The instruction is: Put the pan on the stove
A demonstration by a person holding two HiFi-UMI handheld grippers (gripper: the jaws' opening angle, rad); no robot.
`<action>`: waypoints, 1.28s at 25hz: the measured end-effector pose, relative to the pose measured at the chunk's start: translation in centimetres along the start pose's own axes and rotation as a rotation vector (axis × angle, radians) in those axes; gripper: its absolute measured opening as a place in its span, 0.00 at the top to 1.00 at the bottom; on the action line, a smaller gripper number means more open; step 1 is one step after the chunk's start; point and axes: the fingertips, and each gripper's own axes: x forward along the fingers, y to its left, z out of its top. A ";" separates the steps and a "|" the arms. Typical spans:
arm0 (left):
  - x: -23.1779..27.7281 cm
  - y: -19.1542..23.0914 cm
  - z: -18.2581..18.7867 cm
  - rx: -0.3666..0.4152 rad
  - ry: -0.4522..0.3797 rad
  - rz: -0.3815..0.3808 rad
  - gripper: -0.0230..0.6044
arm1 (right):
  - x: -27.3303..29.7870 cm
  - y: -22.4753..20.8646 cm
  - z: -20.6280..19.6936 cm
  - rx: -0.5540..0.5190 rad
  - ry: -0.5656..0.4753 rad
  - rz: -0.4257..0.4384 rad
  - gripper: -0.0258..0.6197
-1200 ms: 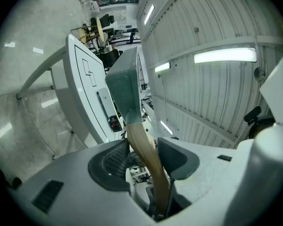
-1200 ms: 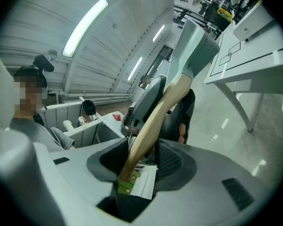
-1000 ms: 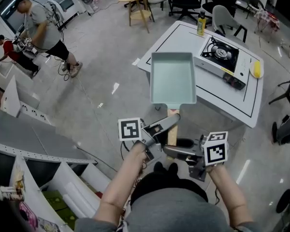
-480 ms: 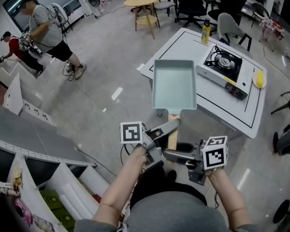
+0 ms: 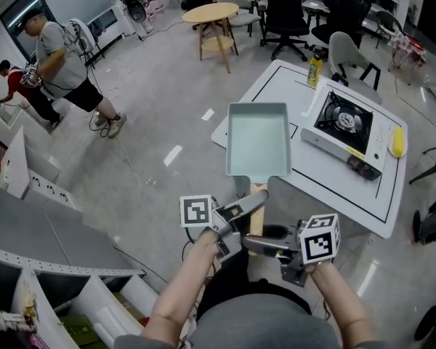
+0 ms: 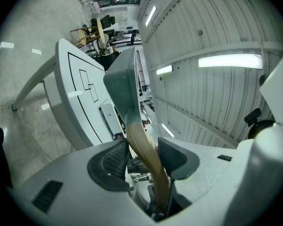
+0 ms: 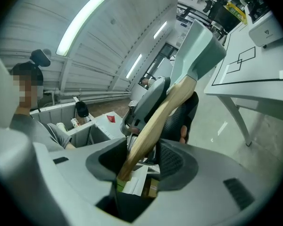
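In the head view the pan (image 5: 258, 140), a pale rectangular one, is held in the air with its open side up and roughly level. Its long axis runs straight away from the person, with the wooden handle (image 5: 256, 220) toward the person and the body toward the bench (image 5: 276, 78). The body hangs at the near left corner of the bench, partly over the floor (image 5: 152, 122). It is clear of the stove (image 5: 341, 126), which sits on the bench to the right, with a bottle (image 5: 315, 71) beyond it. The left gripper (image 5: 256, 197) reaches across the handle from the left, close behind the pan body. The right gripper (image 5: 258, 237) comes in from the right at the handle's end, nearer the person. In the left gripper view the handle (image 6: 146, 154) runs up from between the fingers (image 6: 111, 166), which are closed on it. The pan (image 6: 122, 86) stands beyond them, seen from its edge and pointing away from the left gripper (image 6: 144, 161) toward the bench (image 6: 70, 79). In the right gripper view the handle (image 7: 155, 126) slants up to the right from between the fingers (image 7: 172, 161) to the pan (image 7: 198, 48), whose far end points at the bench (image 7: 259, 79). The fingers of the right gripper (image 7: 141, 161) have just been opening. The handle's end lies between them against one finger, with a gap to the other, so they are apart and not clamping it.
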 end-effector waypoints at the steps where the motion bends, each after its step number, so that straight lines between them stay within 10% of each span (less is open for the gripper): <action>1: 0.1 0.6 1.2 -0.002 0.006 -0.001 0.66 | 0.6 -0.8 0.8 0.001 -0.005 -0.004 0.66; 17: 1.5 6.1 19.0 -0.008 0.137 -0.010 0.66 | 9.9 -10.8 14.7 0.024 -0.081 -0.080 0.66; 32: 4.5 6.9 23.8 -0.080 0.217 -0.055 0.66 | 10.8 -14.0 20.2 0.043 -0.170 -0.136 0.66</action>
